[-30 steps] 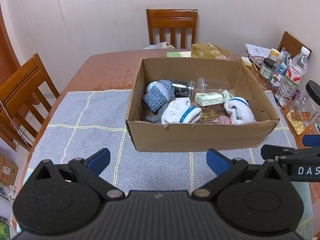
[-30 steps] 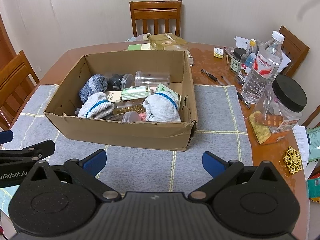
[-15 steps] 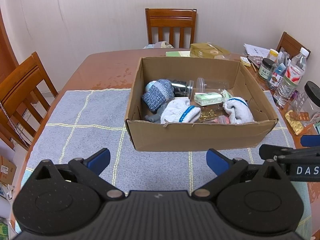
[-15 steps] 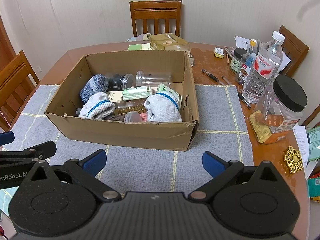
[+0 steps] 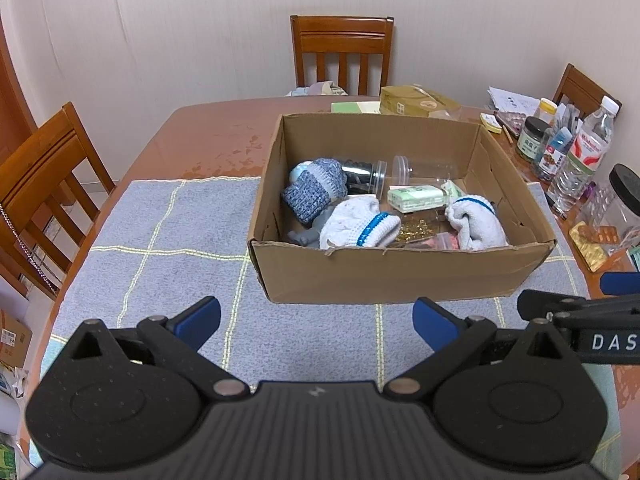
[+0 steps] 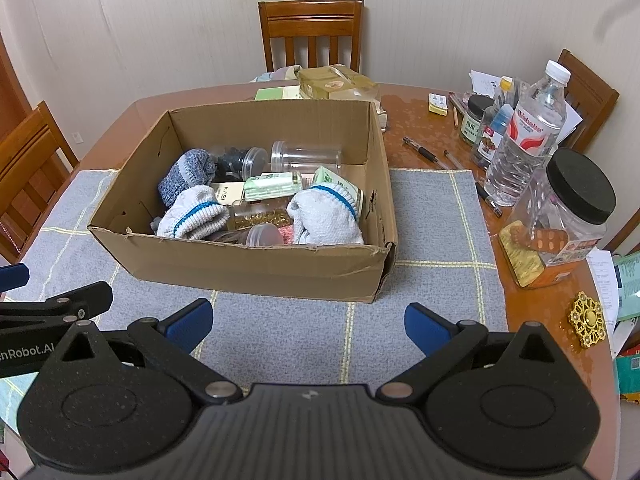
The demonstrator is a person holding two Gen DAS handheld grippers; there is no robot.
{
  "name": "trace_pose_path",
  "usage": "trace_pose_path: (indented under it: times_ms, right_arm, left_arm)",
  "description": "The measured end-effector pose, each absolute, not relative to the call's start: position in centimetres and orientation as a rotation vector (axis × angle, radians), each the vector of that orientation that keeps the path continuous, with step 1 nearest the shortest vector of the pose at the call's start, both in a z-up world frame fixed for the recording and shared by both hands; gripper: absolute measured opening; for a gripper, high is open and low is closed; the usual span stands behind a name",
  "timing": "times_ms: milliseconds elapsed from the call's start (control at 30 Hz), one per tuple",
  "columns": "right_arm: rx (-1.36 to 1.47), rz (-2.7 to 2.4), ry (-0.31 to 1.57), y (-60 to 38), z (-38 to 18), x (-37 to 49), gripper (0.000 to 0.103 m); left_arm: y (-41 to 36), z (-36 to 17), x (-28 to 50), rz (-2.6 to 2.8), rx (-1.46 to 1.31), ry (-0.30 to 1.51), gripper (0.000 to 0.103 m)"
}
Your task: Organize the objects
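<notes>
Cardboard box [image 5: 400,276] on a grey checked mat [image 5: 168,232], holding rolled socks, clear plastic jars and small cartons. Left gripper [image 5: 316,320] and right gripper [image 6: 306,320] hover before the near wall, both spread wide and empty. The white sock with blue band [image 5: 358,226] is probably light, soft and compressible; pinch its bulk. The clear jar [image 6: 306,156] likely slips; grasp across its body.

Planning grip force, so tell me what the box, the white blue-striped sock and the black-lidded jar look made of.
Box: brown corrugated cardboard, matte, with torn, dented edges. White blue-striped sock: soft knitted fabric with ribbed cuff, probably cotton. Black-lidded jar: clear body, likely plastic; matte black lid.
</notes>
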State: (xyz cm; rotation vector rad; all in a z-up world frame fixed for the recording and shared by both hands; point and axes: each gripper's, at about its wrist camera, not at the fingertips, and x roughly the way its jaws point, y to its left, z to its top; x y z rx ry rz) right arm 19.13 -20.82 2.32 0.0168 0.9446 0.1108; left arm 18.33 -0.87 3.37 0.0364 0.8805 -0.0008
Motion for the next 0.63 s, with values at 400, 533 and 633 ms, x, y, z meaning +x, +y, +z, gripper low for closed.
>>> trace_pose_path:
  times_ms: [400,533,633]
  right_arm:
    - [0.022,0.108,0.95,-21.06,2.24,19.38,0.103]
    - [0.028,0.108,0.952,-21.04,2.22,19.44,0.103]
    - [0.031,0.109,0.952,-21.02,2.23,19.48,0.103]
  left_arm:
    - [-1.25,3.35,18.54,-0.007,0.037,0.886,0.102]
    - [-1.37,3.34,18.62,-0.005,0.039,0.888,0.102]
    - [-1.43,3.32,18.66,-0.006,0.037,0.889,0.102]
